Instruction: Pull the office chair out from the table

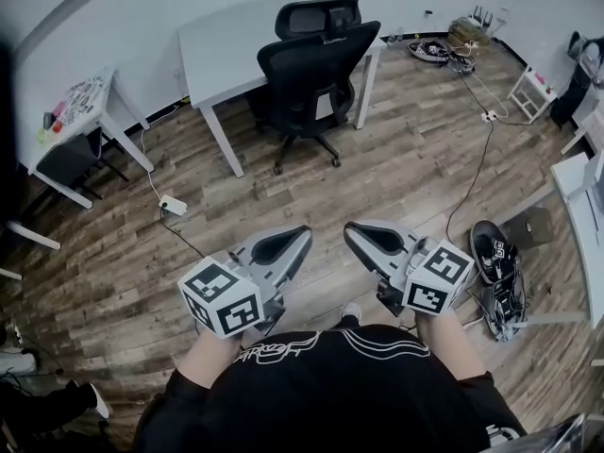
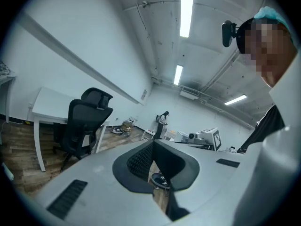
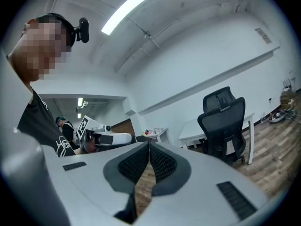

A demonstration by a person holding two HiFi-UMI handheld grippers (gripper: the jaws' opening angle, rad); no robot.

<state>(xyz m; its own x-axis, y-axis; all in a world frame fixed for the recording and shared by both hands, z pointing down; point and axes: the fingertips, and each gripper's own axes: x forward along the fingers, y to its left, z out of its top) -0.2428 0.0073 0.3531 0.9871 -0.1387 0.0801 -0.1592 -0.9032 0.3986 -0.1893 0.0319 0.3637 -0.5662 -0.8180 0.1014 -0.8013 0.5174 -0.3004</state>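
Observation:
A black office chair [image 1: 311,74] with a headrest stands tucked under the front of a white table [image 1: 226,41] at the far wall. The chair also shows at the left of the left gripper view [image 2: 82,124] and at the right of the right gripper view [image 3: 225,124]. My left gripper [image 1: 300,234] and right gripper [image 1: 351,229] are held level side by side near my body, well short of the chair. Both are shut with nothing between their jaws.
A second white table [image 1: 90,111] with small items stands at the left. A power strip [image 1: 172,204] and cables lie on the wood floor. Black shoes [image 1: 495,253] sit at the right. A stool [image 1: 530,88] and cable clutter [image 1: 439,53] are at the far right.

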